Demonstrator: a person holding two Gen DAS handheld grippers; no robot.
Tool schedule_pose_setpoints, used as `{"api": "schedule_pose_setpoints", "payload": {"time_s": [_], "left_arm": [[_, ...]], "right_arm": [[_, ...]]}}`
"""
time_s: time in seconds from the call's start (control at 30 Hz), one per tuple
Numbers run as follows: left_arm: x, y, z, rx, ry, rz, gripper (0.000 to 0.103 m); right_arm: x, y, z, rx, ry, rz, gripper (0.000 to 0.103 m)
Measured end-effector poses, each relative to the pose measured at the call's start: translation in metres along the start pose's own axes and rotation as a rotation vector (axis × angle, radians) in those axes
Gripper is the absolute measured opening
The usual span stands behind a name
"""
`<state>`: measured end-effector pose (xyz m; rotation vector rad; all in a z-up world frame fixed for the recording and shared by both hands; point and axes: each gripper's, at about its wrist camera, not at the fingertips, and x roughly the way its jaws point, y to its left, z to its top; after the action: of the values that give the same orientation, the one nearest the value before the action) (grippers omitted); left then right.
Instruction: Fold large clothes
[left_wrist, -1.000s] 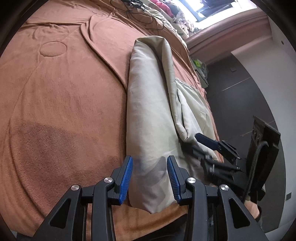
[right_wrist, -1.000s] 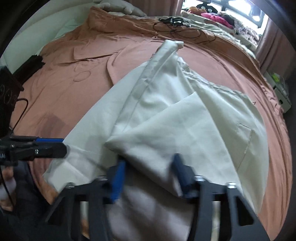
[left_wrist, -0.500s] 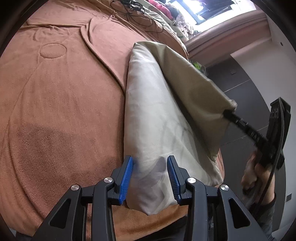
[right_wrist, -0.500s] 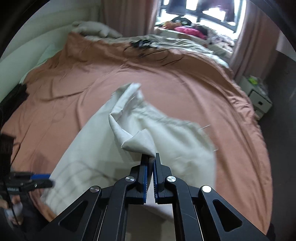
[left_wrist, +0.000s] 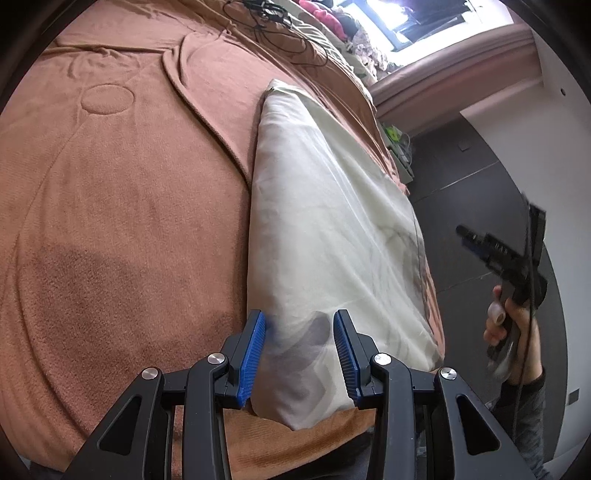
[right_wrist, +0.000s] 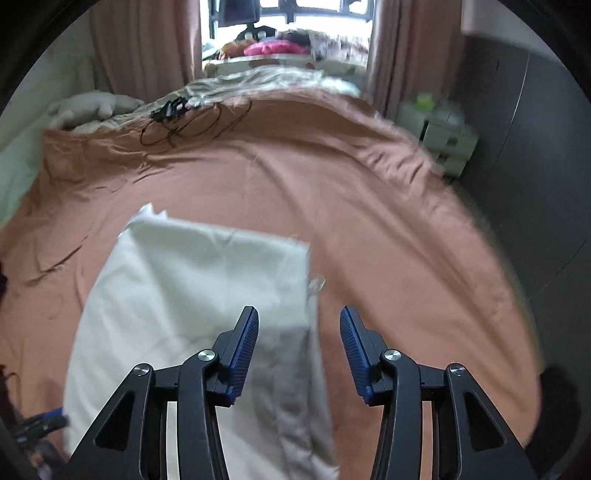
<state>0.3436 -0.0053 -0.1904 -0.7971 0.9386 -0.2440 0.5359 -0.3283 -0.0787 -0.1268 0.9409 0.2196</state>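
Note:
A cream garment (left_wrist: 325, 221) lies flat as one long panel on the brown blanket (left_wrist: 110, 221) of a bed. My left gripper (left_wrist: 299, 354) hovers open over its near corner, the cloth lying under the gap, untouched by the pads. In the right wrist view the garment (right_wrist: 192, 288) spreads to the left, its right edge running under my right gripper (right_wrist: 299, 343). That gripper's jaws are opening and nothing is between them. The left wrist view shows the right gripper (left_wrist: 467, 236) raised off the bed's right side, held by a hand (left_wrist: 513, 325).
Black cables (right_wrist: 184, 122) lie tangled at the far end of the bed, near a pale pillow (right_wrist: 92, 107). A white drawer unit (right_wrist: 443, 144) stands beside the bed against a dark wall. Piled clothes sit under the window (right_wrist: 280, 44). Bare blanket (right_wrist: 388, 229) stretches right of the garment.
The right gripper shut on the garment's folded flap, drew it up and to the right, then let go and lifted away. The garment now lies spread flat. The left gripper stayed put.

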Motion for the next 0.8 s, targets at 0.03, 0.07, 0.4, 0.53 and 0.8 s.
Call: {"api": "schedule_pose_setpoints", "payload": {"time_s": [0.03,0.07,0.4,0.53,0.8], "left_arm": [[0.001,0.001,0.000,-0.003,0.002,-0.002,0.040],[0.001,0.002,0.000,-0.005,0.006,-0.002,0.040],[0.008,-0.005,0.001,0.010,0.013,0.021,0.040],[0.012,-0.009,0.002,0.015,0.017,0.033,0.040],[0.021,-0.015,0.002,0.021,0.028,0.041,0.040]], "right_arm": [[0.007,-0.002,-0.004,0.014,0.022,0.023,0.046],[0.015,-0.003,-0.008,0.024,0.046,0.044,0.046],[0.079,-0.016,-0.025,0.116,0.145,0.118,0.045],[0.090,-0.017,-0.012,0.115,0.132,0.141,0.005],[0.109,-0.024,-0.017,0.118,0.147,0.100,0.002]]}}
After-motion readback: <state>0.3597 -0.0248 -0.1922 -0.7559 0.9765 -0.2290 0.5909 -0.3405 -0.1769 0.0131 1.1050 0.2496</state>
